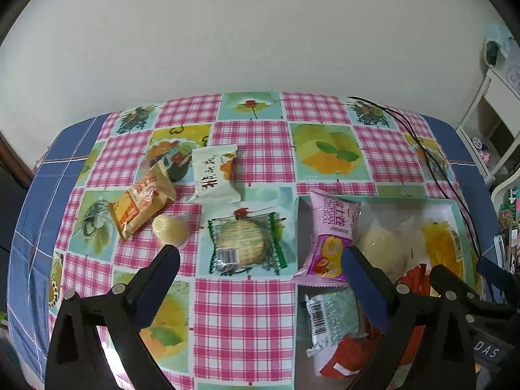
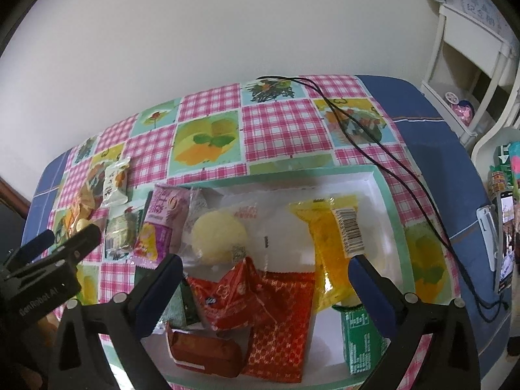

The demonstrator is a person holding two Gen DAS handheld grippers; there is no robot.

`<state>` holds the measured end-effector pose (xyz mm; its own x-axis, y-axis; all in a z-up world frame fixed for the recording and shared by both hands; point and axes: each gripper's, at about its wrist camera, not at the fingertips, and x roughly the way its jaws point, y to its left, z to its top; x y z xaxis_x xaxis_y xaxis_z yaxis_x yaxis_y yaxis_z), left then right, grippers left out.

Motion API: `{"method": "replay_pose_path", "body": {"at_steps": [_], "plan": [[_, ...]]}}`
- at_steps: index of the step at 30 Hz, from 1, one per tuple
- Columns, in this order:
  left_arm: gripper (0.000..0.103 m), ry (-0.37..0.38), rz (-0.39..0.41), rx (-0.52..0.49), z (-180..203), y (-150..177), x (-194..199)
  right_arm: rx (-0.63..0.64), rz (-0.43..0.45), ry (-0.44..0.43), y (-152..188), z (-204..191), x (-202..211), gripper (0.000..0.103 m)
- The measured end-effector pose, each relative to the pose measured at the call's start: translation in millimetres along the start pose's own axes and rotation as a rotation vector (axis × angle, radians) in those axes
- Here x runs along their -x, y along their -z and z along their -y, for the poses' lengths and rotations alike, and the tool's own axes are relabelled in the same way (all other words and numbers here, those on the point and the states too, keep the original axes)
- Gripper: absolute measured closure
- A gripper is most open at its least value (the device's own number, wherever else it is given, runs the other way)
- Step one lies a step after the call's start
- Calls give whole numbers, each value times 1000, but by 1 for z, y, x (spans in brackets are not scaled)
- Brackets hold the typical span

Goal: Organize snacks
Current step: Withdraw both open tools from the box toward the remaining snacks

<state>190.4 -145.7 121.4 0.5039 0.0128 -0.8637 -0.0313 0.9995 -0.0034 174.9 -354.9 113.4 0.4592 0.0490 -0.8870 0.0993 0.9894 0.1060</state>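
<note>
Green-edged cracker packet [image 1: 247,247] lies flat on the counter [image 1: 243,318] just ahead between our empty, wide-apart left tongs [image 1: 260,256], nearer than the right tongs [image 2: 266,261], also apart, over the tray [image 2: 386,191].

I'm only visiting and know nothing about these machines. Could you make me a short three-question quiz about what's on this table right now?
1. True or false: the left claw is gripping a snack.
2. Which snack leans over the white tray's left rim? A) purple packet B) green carton C) red pouch
3. Fill in: the round cracker in the clear green-edged wrapper lies ____ the tray.

Key
1. False: both the left claw and the right claw are open and empty.
2. A, the purple packet.
3. Outside, on the checked tablecloth.
</note>
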Motion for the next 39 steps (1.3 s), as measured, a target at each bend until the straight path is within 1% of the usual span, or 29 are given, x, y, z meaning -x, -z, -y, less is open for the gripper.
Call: {"method": "replay_pose_path", "body": {"at_steps": [5, 10, 14, 18, 24, 26, 29, 33, 36, 39], "plan": [[4, -33, -13, 19, -13, 10, 4, 10, -2, -5, 9, -8, 0, 0], [4, -43, -33, 51, -28, 21, 6, 24, 6, -20, 19, -17, 2, 0], [4, -67, -37, 81, -41, 27, 7, 34, 18, -25, 24, -26, 3, 0], [4, -76, -40, 103, -55, 28, 8, 39, 11, -33, 25, -35, 2, 0], [4, -89, -50, 157, -81, 29, 8, 55, 5, -73, 23, -59, 0, 0], [4, -95, -61, 183, -93, 30, 7, 66, 7, -82, 23, -71, 1, 0], [4, -97, -64, 234, -110, 29, 9, 61, 12, -125, 22, -88, 3, 0], [4, -91, -39, 321, -135, 29, 17, 64, 12, -178, 22, -110, 4, 0], [4, -87, -33, 349, -149, 29, 20, 88, 19, -197, 22, -125, 8, 0], [4, -85, -24, 397, -165, 30, 23, 92, 26, -227, 21, -136, 14, 0]]}}
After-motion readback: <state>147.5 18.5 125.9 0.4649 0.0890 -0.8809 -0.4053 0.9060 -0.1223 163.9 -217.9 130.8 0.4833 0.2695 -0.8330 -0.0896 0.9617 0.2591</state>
